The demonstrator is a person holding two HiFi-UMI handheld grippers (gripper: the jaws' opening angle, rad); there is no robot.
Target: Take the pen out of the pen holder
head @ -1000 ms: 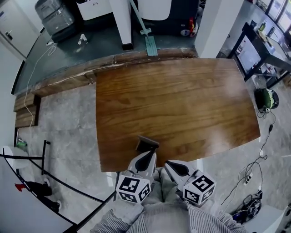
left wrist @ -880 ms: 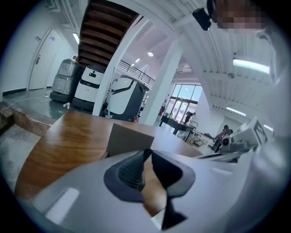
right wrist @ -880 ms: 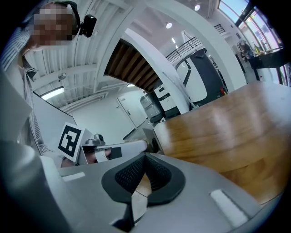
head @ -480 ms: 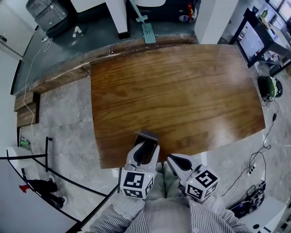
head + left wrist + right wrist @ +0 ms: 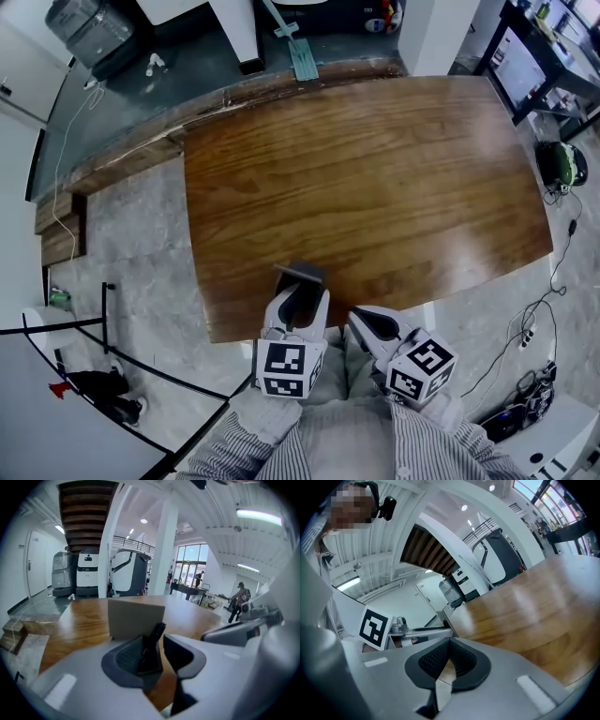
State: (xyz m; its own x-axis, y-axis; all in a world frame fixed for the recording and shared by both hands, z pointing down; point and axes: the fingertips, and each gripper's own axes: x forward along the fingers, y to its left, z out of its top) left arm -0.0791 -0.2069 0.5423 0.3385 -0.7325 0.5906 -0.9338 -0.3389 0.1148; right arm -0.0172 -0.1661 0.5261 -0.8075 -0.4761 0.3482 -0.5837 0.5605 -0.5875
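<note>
L claw (image 5: 158,641) is open, jaws just been spreading, dark pen (image 5: 152,649) leaning loose btwn pads, just in front of pen holder (image 5: 135,616) at table (image 5: 394,187) near edge. R claw (image 5: 449,660) is sitting clenched, empty. Pen's prob light, stiff, slick; I'm favoring mid-barrel grip.

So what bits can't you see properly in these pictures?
1. Inside the pen holder: the left gripper view shows only its side wall, and in the head view it is too small.
2. The pen: its lower end is lost against the dark pad in the left gripper view. It stands between the jaws of the left gripper, which have just been opening.
3. The people far off in the left gripper view: too small.
</note>
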